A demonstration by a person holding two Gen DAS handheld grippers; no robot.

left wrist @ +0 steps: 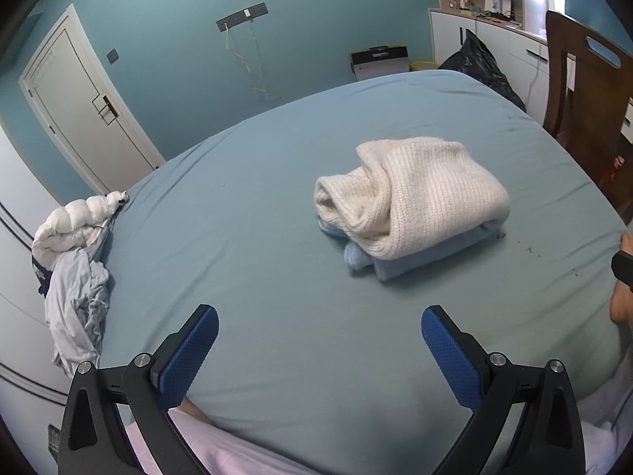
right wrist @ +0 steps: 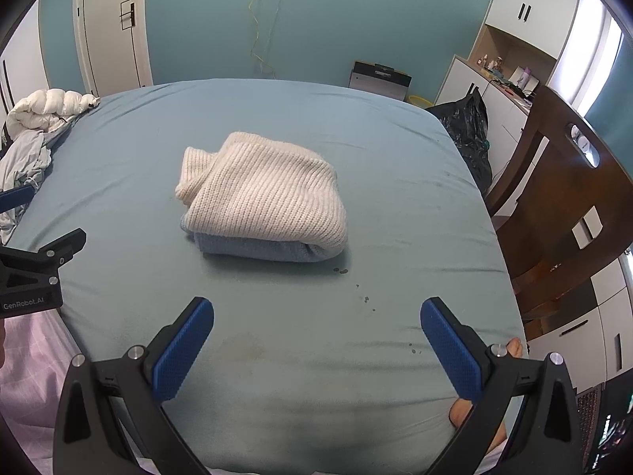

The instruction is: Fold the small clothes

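Resting near the bed's (right wrist: 395,138) centre, the folded cream knit sweater (right wrist: 269,194) is stacked on a blue garment (right wrist: 253,249). Both are judged soft, light and floppy; folded edges should be pinched. Left gripper (left wrist: 319,350) and right gripper (right wrist: 316,346) are held spread wide, empty.

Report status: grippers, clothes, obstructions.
Left gripper open, empty. Right gripper open, empty. Cream sweater folded atop blue garment, mid-bed. Nothing in the way.
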